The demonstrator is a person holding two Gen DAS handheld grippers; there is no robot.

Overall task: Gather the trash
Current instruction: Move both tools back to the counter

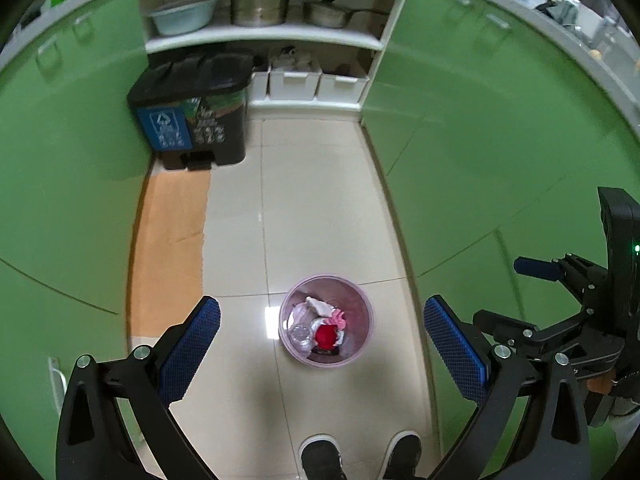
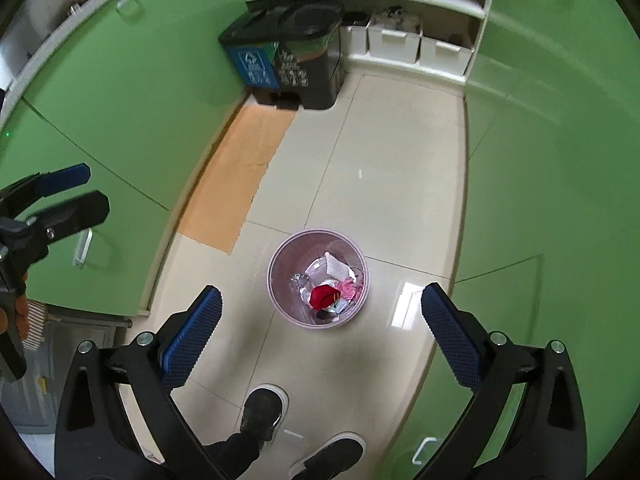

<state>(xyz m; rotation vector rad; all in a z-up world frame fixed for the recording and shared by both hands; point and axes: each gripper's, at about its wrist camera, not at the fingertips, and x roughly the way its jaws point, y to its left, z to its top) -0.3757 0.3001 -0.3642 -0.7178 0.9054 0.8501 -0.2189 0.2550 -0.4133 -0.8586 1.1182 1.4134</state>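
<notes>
Left wrist view: the left gripper (image 1: 322,336) was found with its jaws spread wide and nothing held between the blue pads (image 1: 192,350). The right gripper (image 2: 322,326) was likewise seen fully spread and empty in the right wrist view; no item lay between its pads (image 2: 450,340).

Below and between both sets of fingers, a small pink bin (image 1: 362,344) was observed standing upright on the tiled floor (image 1: 320,208). Trash was noted inside it: a red crumpled piece (image 1: 325,337), white paper (image 1: 318,306), a pink scrap (image 1: 340,318) and a clear plastic item (image 1: 300,334). All of it was contained within the rim.

Two dark shoes (image 1: 324,458) of the person were recorded at the bottom edge, near the bin. An orange mat (image 1: 172,236) was seen along the left cabinets. A black pedal bin (image 1: 192,116) with a blue recycling label stood well apart at the far end, beside white storage boxes (image 1: 294,86). Pots (image 1: 260,4) were noted on the shelf above. Green cabinet doors (image 1: 480,128) lined both sides.
</notes>
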